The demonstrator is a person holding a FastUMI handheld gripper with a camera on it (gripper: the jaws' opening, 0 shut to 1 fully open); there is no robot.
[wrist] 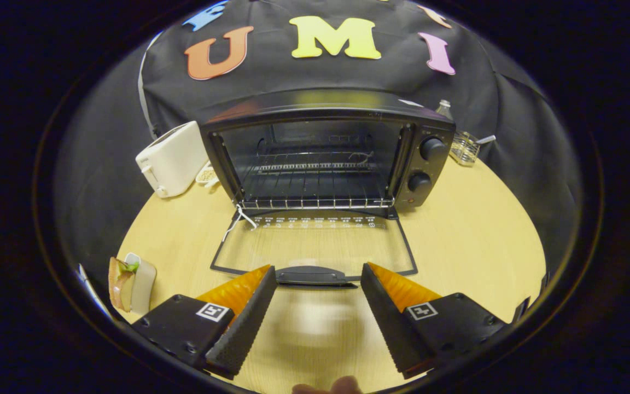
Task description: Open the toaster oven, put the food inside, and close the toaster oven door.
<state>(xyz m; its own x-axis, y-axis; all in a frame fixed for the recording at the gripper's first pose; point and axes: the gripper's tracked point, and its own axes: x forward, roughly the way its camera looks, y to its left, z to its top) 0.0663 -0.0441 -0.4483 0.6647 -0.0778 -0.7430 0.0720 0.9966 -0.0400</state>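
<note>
On the table (473, 241) | oven (326, 153) door (315, 249) down for loading | fingers (241, 323) spread, empty | sandwich (123, 282) waits left

The single fisheye camera rides on the claw (318, 279), looking forward along its spread fingers and slightly down onto the bench (473, 235). It faces the open toaster oven (326, 153) head-on at mid-frame, from close range, with the lowered door (315, 246) just ahead of the fingertips in the lower centre.
</note>
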